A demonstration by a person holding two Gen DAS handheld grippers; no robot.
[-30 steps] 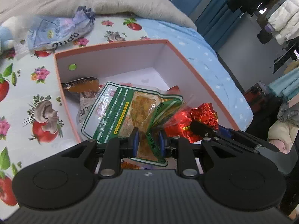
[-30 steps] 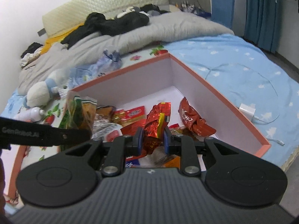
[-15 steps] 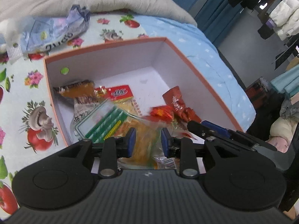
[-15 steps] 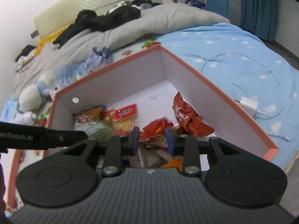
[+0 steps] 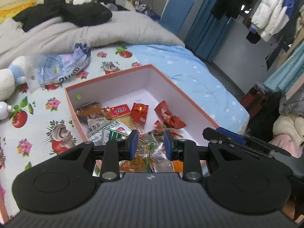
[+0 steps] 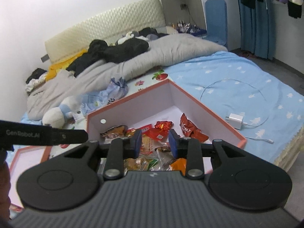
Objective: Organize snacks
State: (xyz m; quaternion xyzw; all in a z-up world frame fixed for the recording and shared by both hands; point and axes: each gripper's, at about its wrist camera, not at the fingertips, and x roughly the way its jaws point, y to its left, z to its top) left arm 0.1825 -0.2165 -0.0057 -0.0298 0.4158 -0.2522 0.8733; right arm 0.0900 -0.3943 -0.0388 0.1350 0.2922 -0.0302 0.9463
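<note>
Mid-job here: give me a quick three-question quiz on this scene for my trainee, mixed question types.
1. True or false: both grippers are holding a snack packet.
2. Where does the white charger lie? A in the box; B on the blue sheet beside the box; C on the grey duvet.
3. Fill in: the snacks lie in an open ____ with an orange rim.

Key:
1. False: the left gripper and the right gripper are open and hold nothing.
2. B: the charger lies on the sheet.
3. Box; snacks.

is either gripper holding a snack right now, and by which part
Nothing is held: the left gripper and right gripper are both open above the snacks in the box.
</note>
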